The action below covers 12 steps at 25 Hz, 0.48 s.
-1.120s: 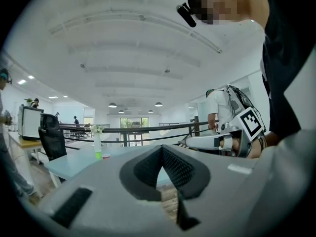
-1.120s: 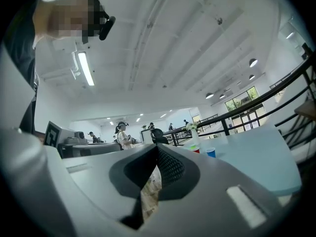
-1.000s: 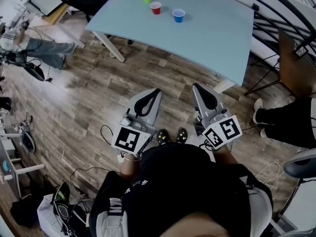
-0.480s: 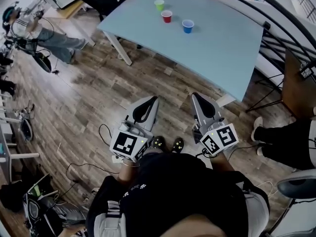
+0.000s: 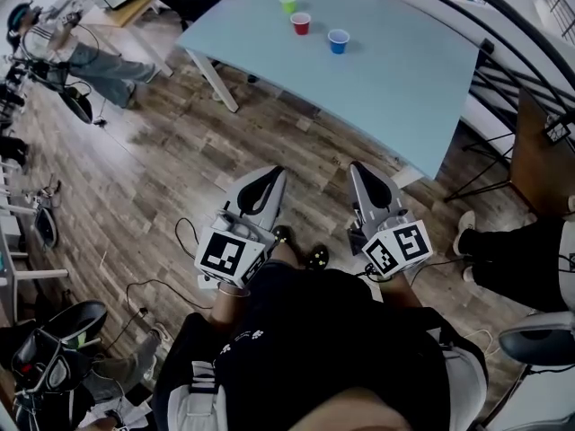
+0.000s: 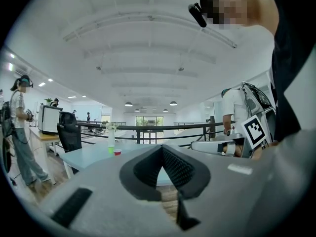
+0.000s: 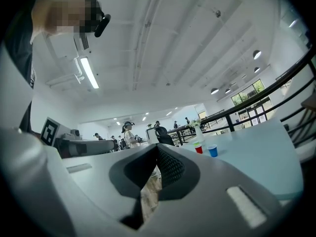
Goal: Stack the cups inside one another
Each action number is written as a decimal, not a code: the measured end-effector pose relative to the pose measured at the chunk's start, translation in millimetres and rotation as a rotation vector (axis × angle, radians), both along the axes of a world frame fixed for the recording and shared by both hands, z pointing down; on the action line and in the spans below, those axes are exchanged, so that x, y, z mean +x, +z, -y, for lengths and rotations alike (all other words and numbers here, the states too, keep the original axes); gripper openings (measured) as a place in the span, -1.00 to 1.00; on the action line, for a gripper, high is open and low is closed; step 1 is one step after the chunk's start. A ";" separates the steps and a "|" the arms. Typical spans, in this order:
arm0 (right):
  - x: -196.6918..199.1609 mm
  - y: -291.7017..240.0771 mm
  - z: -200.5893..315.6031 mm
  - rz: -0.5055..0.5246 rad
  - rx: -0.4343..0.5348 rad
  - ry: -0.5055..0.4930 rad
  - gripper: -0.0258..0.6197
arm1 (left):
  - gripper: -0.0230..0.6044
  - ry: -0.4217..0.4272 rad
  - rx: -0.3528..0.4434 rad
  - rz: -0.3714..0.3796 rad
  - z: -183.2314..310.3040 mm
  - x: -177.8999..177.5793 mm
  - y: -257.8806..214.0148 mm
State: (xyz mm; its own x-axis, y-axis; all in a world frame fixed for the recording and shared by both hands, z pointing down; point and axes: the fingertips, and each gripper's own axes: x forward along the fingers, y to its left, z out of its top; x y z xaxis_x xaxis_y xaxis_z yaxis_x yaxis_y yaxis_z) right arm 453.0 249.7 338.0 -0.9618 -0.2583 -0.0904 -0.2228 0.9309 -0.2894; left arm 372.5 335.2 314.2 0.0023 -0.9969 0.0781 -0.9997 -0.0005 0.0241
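I read no words or numbers: my left claw (image 5: 275, 178) and right claw (image 5: 358, 171) bear only black-and-white square marker patterns; my black shirt's white print (image 5: 254, 335) is illegible.

The pale blue table (image 5: 395, 79) bears a green cup (image 5: 287, 3), red cup (image 5: 300, 23) and blue cup (image 5: 338, 40).

Green cup (image 5: 287, 3), red cup (image 5: 300, 23), blue cup (image 5: 338, 40)

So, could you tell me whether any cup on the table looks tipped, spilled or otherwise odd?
Nothing stands out: the green cup, red cup and blue cup stand upright and apart on the table, with no spill visible.
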 end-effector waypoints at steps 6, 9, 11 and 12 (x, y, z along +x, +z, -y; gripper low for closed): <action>-1.6 -1.0 6.1 -0.004 0.016 -0.007 -0.88 | -0.96 -0.020 0.006 0.008 2.5 -5.5 2.2; -7.0 -1.5 11.8 -0.010 0.024 -0.006 -0.88 | -0.96 -0.022 0.014 0.011 8.4 -14.3 0.6; -13.1 -2.0 16.6 -0.014 0.031 0.000 -0.88 | -0.96 -0.009 0.026 0.020 14.5 -21.2 -0.9; -16.3 -2.1 19.5 -0.016 0.034 0.005 -0.88 | -0.96 -0.004 0.030 0.018 18.0 -24.5 -1.0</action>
State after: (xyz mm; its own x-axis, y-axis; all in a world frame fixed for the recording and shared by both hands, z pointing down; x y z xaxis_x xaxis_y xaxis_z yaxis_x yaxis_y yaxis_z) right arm 436.8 230.2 335.9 -0.9618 -0.2605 -0.0843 -0.2322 0.9390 -0.2537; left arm 348.0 317.2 313.2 -0.0032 -0.9989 0.0478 -1.0000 0.0035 0.0057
